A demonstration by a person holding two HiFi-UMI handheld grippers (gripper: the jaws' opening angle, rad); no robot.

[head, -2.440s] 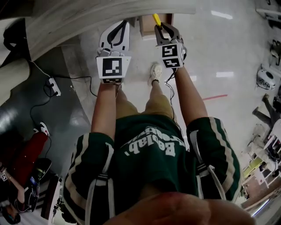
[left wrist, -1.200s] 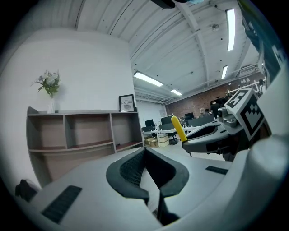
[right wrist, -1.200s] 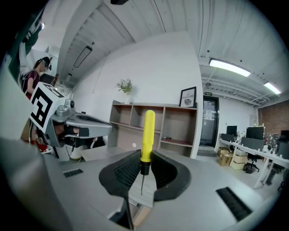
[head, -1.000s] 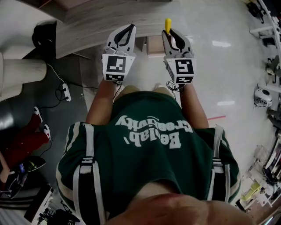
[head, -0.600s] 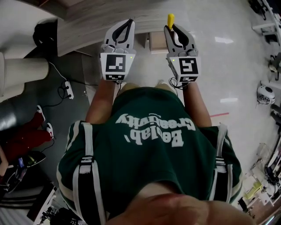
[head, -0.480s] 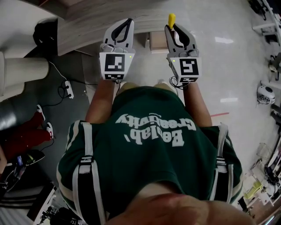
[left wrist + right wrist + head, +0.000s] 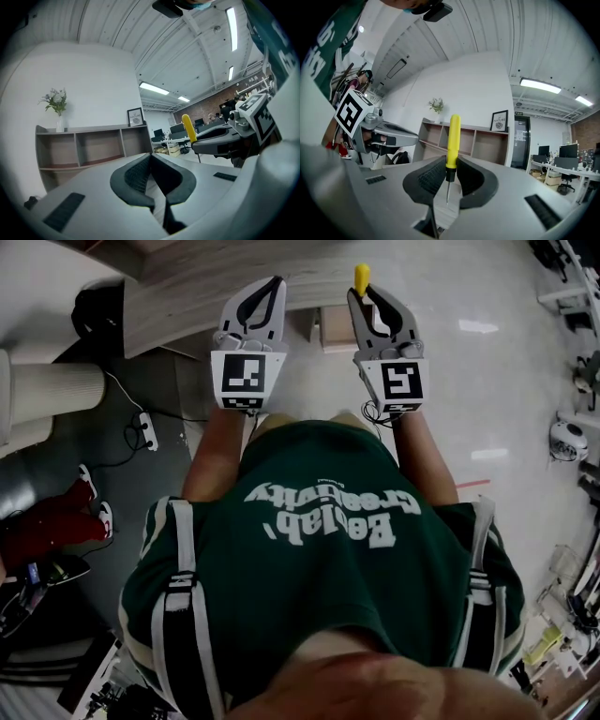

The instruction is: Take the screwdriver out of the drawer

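- Slim yellow-handled screwdriver (image 7: 453, 136) with a thin steel shaft: out in open air, upright, handle up, tip down.
- Clamped between the dark ribbed pads of the right tool (image 7: 449, 174), at the black collar under the handle. Most of the handle stands above the jaws, with the shaft hanging below.
- Head view: only the yellow top of the screwdriver (image 7: 361, 276) pokes past the right tool (image 7: 369, 298), held out ahead of the chest.
- Handling, as a judgement: light, stiff, not fragile. Smooth plastic handle probably slippery, and likely to swivel in a narrow pinch.
- Best hold, as a judgement: on the handle, mid to low, as here. Shaft too thin for a sure hold.
- Left tool (image 7: 151, 157): jaws together, nothing between them. Held beside the right tool, apart from it.
- Drawer not identifiable in any view.
- Pale wood-grain desk (image 7: 187, 282) edge lies beyond both tools in head view.
- Removal judged done.
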